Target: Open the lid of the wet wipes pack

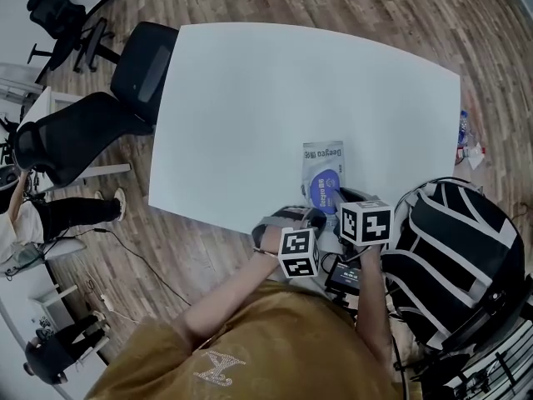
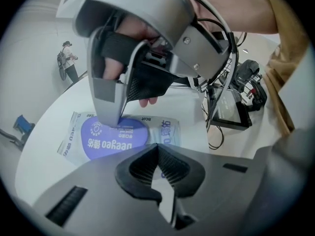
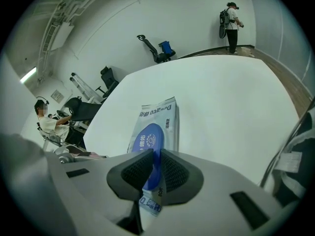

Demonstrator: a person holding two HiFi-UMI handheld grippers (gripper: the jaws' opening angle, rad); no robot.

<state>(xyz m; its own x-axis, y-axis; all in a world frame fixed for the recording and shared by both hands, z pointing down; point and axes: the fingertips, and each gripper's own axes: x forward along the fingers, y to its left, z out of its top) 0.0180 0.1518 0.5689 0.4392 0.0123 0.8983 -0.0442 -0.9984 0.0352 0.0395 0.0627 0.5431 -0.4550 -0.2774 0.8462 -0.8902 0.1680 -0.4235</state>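
- The wet wipes pack [image 1: 323,177] lay flat on the white table [image 1: 250,98], close to the table's near edge, with its blue lid [image 3: 150,136] facing up.
- The right gripper [image 3: 156,173], above the table's near edge, had its jaws drawn narrow, with the edge of the lid pinched between the pads.
- The left gripper [image 2: 157,154], also at the table's near edge, had its jaws together at the tips. Whether it gripped a corner of the pack could not be told.
- Risk: the bite on the lid looked shallow, so the thin flap could slip out of the pads as soon as it was lifted.
- Risk: if the pack was not pinned to the table, the whole soft pack would probably rise with the lid instead of the lid peeling open.
- Risk: a pull toward the person could drag the pack off the table's near edge, since little table was left there.
- Risk: if the pads caught the wrapper film as well as the lid, the seal would likely stay shut.
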